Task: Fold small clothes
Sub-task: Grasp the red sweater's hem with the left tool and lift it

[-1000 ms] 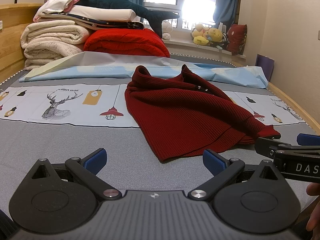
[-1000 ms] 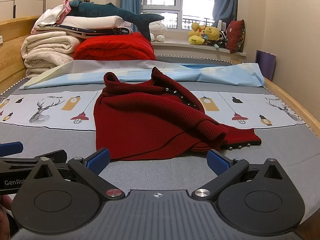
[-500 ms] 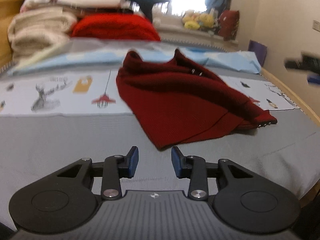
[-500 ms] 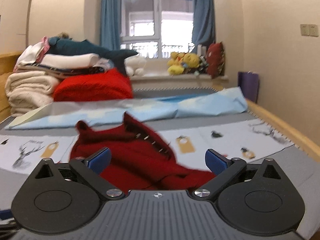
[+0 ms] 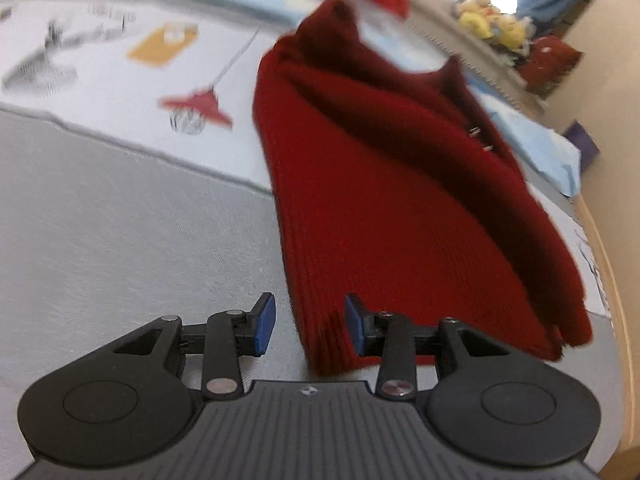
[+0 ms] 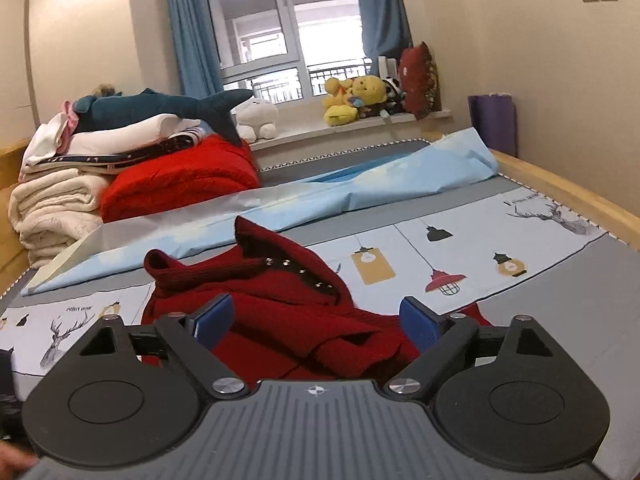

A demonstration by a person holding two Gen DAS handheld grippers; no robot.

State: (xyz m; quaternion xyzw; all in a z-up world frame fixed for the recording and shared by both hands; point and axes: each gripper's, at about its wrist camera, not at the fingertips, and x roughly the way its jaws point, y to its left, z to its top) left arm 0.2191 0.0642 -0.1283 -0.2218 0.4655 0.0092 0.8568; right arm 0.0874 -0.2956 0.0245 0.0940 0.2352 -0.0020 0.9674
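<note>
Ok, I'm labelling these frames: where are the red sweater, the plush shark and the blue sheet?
red sweater [image 5: 400, 216], left wrist view, middle of the knit body
plush shark [image 6: 160, 110], right wrist view, its body
blue sheet [image 6: 400, 184], right wrist view, crumpled middle

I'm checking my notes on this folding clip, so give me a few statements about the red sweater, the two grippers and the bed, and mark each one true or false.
1. The dark red knitted sweater lies crumpled on the bed, not yet folded flat. True.
2. The left gripper is clamped shut on the sweater. False: its jaws are opening, with the sweater's near corner between the pads, which do not press on it.
3. The right gripper carries a folded towel. False: its jaws stand wide, closing slightly, and hold nothing; the sweater lies beyond them.
4. A plush shark rests on top of the stacked bedding. True.
5. The sweater has a row of small metal snaps along one edge. True.
</note>
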